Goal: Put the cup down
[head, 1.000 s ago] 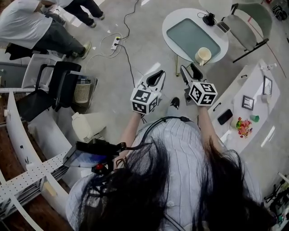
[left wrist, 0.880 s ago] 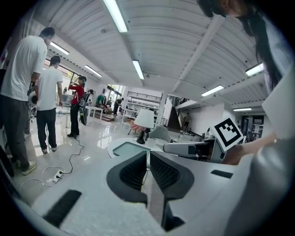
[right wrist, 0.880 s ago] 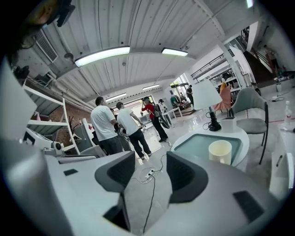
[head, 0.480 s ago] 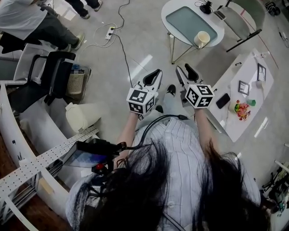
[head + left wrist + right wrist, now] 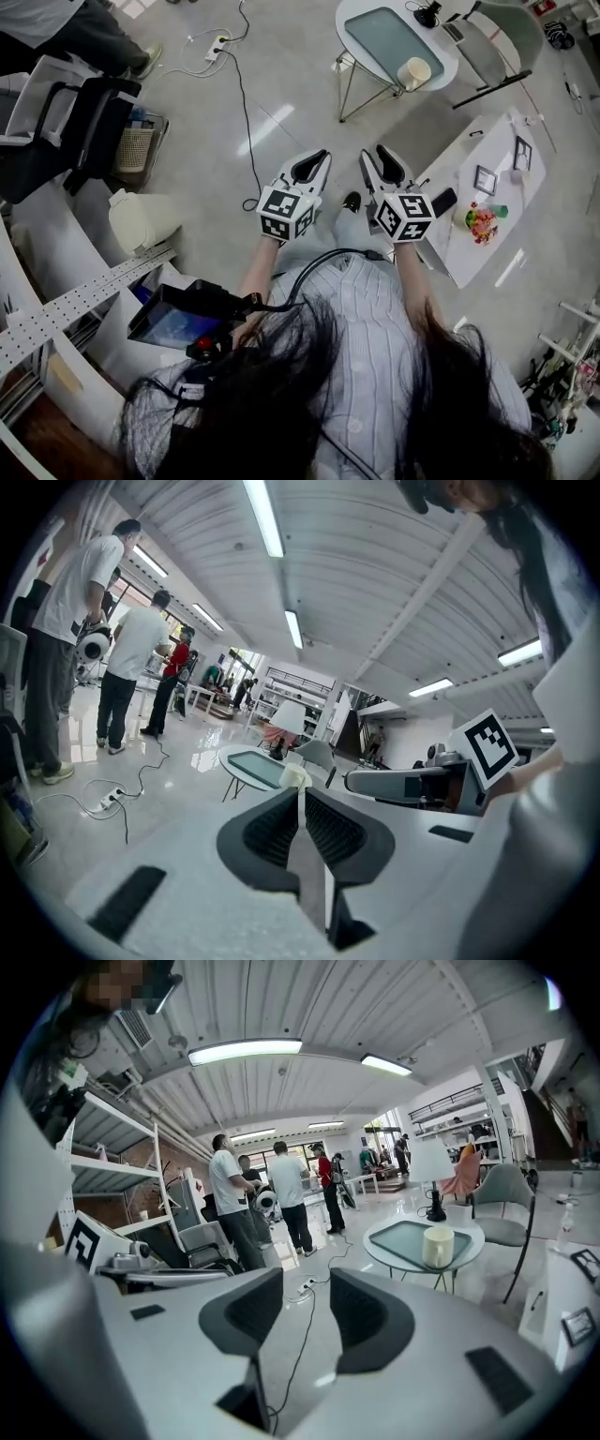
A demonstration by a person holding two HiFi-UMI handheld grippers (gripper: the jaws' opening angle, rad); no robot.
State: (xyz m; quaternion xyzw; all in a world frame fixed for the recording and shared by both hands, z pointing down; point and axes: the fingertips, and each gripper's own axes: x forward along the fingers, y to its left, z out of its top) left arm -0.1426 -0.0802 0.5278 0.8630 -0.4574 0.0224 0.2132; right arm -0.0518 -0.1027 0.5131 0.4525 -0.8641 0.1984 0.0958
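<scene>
Cream cup [image 5: 413,72] stands upright on round desk [image 5: 473,1238], well apart from both our grippers; putting down looks done. Left gripper [image 5: 312,167]: fingers [image 5: 267,832] pressed together, nothing between. Right gripper [image 5: 375,161]: fingers [image 5: 370,1321] apart, just been closing, nothing held. We hold both over floor [image 5: 281,94], clear of desk, likely so nothing knocks cup.
</scene>
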